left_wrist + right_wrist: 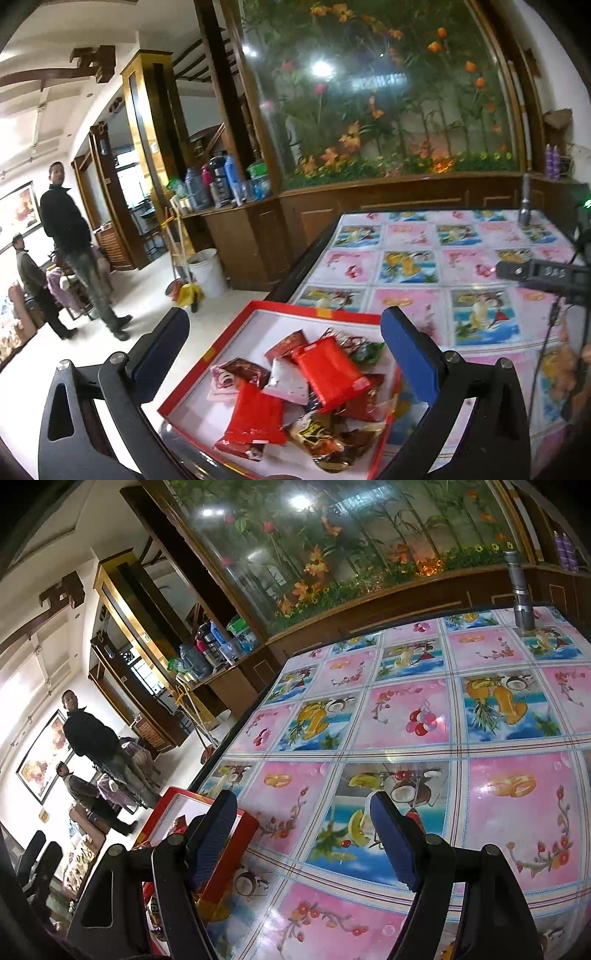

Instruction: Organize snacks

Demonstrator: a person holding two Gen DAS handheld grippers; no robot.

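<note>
A red box (192, 373) with a white floor sits at the table's near left corner. It holds a heap of snack packets: red packets (328, 369), a brown one (243, 369), a white one (286, 384) and dark wrapped sweets (325, 439). My left gripper (286, 354) is open and empty, its blue pads astride the heap and above it. My right gripper (303, 834) is open and empty above the bare tablecloth. The red box (243, 823) shows at its left finger, mostly hidden.
The table has a pink and blue fruit-pattern cloth (424, 716). A grey flashlight (521, 590) stands at its far right. The table's left edge (306, 254) drops to the floor. A white bucket (207, 273) and two people (74, 236) stand at left.
</note>
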